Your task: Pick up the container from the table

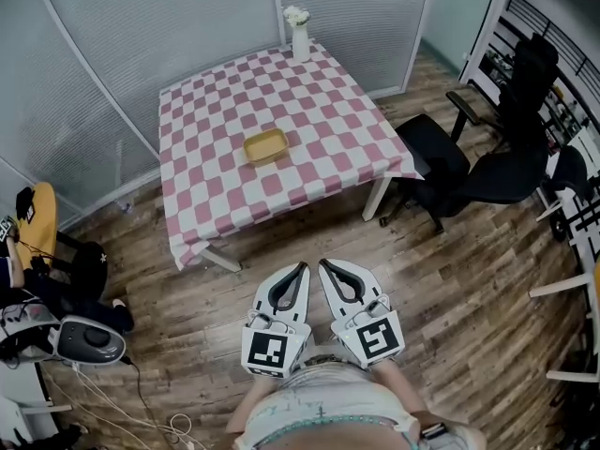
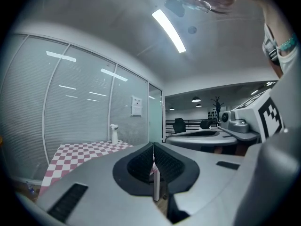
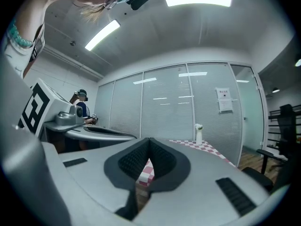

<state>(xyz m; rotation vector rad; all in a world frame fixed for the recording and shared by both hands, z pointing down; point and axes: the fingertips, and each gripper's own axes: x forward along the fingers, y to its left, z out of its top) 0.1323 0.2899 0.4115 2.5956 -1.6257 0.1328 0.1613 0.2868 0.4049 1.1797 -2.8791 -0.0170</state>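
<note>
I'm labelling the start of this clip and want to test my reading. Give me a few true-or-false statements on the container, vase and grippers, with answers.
1. The yellow container sits on the checkered table. True.
2. The left gripper is shut on the container. False: its jaws are together on nothing, above the floor, short of the table.
3. The white vase stands near the table's far edge. True.
4. The right gripper has its jaws wide apart. False: they are together, with nothing between them.
5. The container touches the vase. False: they stand well apart.
</note>
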